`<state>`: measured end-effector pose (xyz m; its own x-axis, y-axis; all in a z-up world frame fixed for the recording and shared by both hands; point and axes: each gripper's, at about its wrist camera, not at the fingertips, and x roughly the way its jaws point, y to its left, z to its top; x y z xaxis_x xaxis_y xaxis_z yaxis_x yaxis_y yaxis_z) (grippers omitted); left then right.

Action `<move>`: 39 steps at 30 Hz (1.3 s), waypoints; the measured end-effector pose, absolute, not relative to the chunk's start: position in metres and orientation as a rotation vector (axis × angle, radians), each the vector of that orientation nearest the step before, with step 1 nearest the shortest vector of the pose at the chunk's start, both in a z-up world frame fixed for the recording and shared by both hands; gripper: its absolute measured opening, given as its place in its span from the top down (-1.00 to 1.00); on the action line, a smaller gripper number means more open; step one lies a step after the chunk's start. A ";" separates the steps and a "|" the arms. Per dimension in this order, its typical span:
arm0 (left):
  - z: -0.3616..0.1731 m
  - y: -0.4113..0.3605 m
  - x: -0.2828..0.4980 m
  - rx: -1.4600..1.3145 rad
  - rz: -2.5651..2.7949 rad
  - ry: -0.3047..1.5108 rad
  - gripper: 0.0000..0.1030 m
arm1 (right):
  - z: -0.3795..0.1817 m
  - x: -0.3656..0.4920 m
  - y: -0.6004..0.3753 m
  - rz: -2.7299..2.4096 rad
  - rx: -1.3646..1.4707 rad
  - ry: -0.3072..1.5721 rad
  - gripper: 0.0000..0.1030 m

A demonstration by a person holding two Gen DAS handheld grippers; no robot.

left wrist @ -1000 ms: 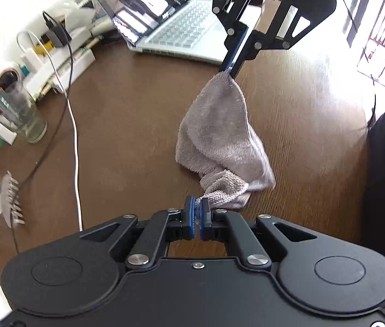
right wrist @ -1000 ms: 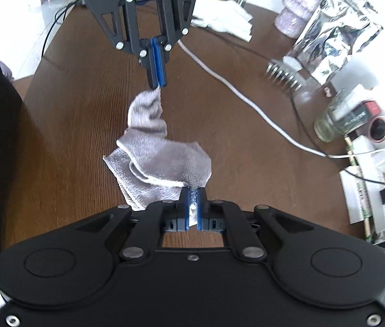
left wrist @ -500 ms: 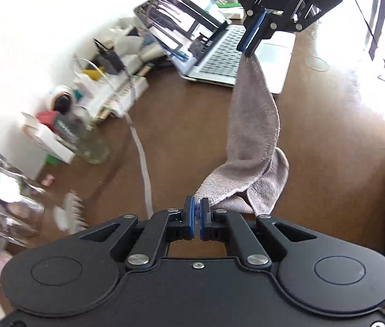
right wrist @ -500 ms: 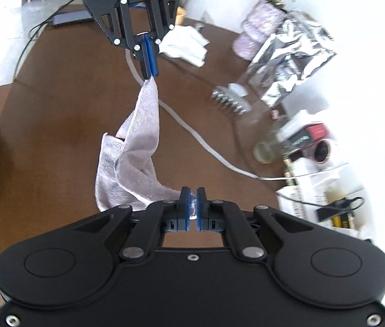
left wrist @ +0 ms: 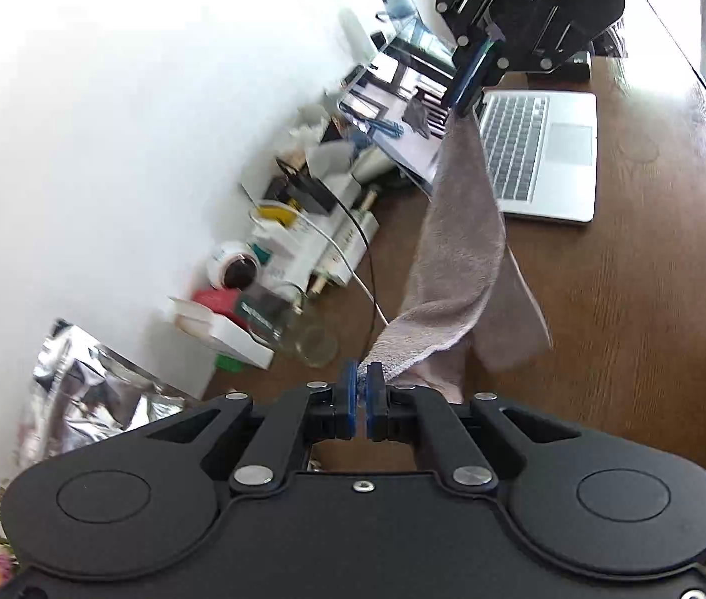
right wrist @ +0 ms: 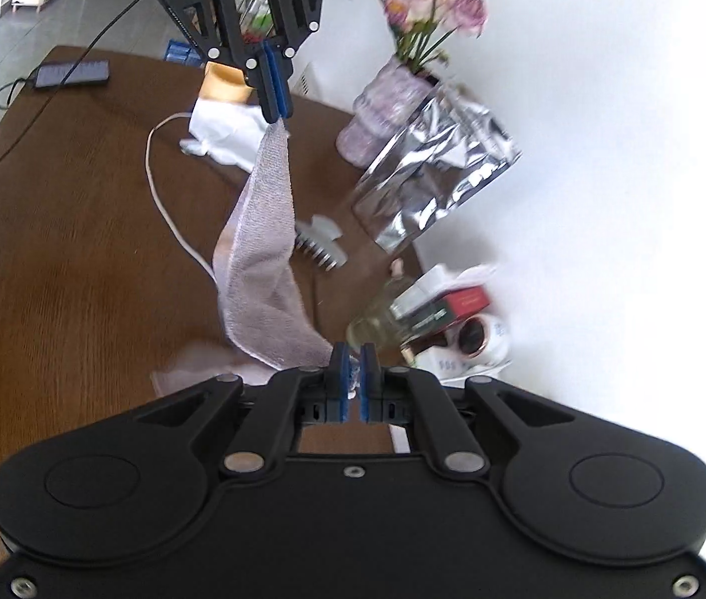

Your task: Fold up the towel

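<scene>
A grey terry towel (left wrist: 458, 259) hangs in the air above the brown wooden table (left wrist: 652, 324), stretched between both grippers. My left gripper (left wrist: 362, 374) is shut on one corner of it. My right gripper (left wrist: 468, 95), seen far ahead in the left wrist view, is shut on the opposite corner. In the right wrist view the towel (right wrist: 265, 259) runs from my right gripper (right wrist: 352, 357) up to the left gripper (right wrist: 275, 112). The towel's lower part sags and hangs free toward the table.
An open laptop (left wrist: 537, 154) lies at the far end. Boxes, a glass jar (left wrist: 313, 344), tape and cables line the wall. A foil bag (right wrist: 433, 174), flower vase (right wrist: 388, 110), comb (right wrist: 320, 244), white cable (right wrist: 168, 209) and white cloth (right wrist: 225, 130) lie on the other side.
Both grippers have lifted and moved apart. The towel has come up off the table and been drawn out from a crumpled heap into a hanging strip.
</scene>
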<state>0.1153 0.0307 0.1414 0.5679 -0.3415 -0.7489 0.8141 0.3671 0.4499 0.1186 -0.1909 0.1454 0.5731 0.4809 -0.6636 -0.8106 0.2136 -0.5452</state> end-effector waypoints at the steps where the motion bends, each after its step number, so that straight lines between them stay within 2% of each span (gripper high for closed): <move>1: 0.141 0.030 0.113 0.924 -0.804 0.607 0.93 | 0.146 0.117 -0.192 0.931 -1.009 0.389 0.91; 8: 0.115 0.027 0.082 0.886 -0.833 0.672 0.93 | 0.123 0.090 -0.197 0.995 -1.006 0.452 0.91; 13: 0.060 0.025 0.038 0.821 -0.896 0.782 0.93 | 0.070 0.052 -0.199 1.078 -0.967 0.584 0.91; 17: 0.009 0.017 0.018 0.915 -0.842 0.808 0.85 | 0.029 0.035 -0.197 1.080 -0.963 0.653 0.84; 18: 0.002 0.016 0.017 0.929 -0.844 0.819 0.76 | 0.015 0.031 -0.197 1.082 -0.962 0.681 0.73; 19: -0.009 0.017 0.018 0.937 -0.862 0.844 0.68 | 0.008 0.031 -0.198 1.079 -0.962 0.694 0.51; 21: -0.017 0.020 0.022 0.930 -0.871 0.858 0.54 | -0.004 0.032 -0.198 1.070 -0.975 0.713 0.31; 23: -0.023 0.021 0.032 0.952 -0.869 0.850 0.24 | -0.014 0.036 -0.199 1.061 -0.993 0.725 0.21; 25: -0.026 0.021 0.041 0.982 -0.871 0.839 -0.26 | -0.021 0.041 -0.200 1.057 -1.004 0.743 0.00; 26: -0.027 0.021 0.049 0.998 -0.878 0.835 -0.32 | -0.025 0.045 -0.200 1.057 -1.009 0.755 0.00; 39: -0.063 0.016 0.111 1.149 -0.992 0.862 -0.35 | -0.057 0.104 -0.191 1.110 -1.004 0.834 0.01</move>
